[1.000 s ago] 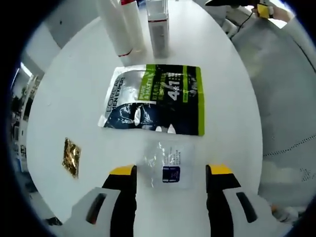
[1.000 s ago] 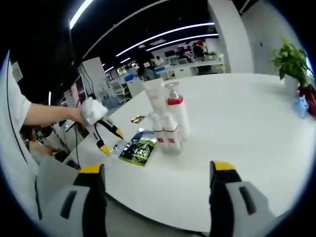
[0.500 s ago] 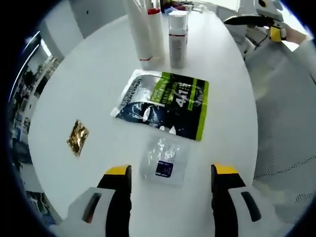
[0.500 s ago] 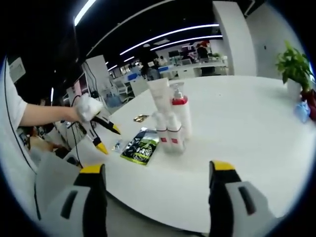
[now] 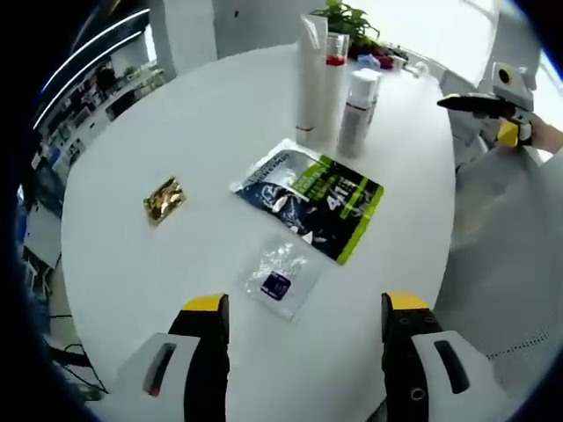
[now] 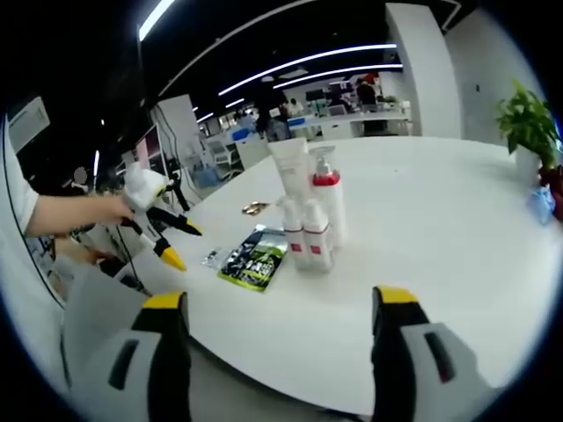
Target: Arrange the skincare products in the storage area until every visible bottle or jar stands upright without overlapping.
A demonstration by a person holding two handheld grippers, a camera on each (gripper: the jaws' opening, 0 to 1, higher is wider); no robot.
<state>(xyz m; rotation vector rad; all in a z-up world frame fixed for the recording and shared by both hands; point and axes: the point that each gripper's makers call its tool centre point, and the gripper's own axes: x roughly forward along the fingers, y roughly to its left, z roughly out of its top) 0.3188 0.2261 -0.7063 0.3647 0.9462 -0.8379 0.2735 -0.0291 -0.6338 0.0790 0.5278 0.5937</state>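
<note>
Fingers of the left gripper (image 5: 299,330) stand spread apart and empty at the bottom of the left gripper view, above the white worktop (image 5: 132,264). Just beyond them, lower centre, lies a small clear sachet (image 5: 278,279), then a dark-and-green sachet (image 5: 312,195) flat at centre. At upper centre stand a white tube (image 5: 310,83) and a spray bottle (image 5: 356,114), upright and close together. A gold packet (image 5: 164,199) lies at left. The right gripper (image 6: 277,356) is likewise spread wide, holding nothing.
</note>
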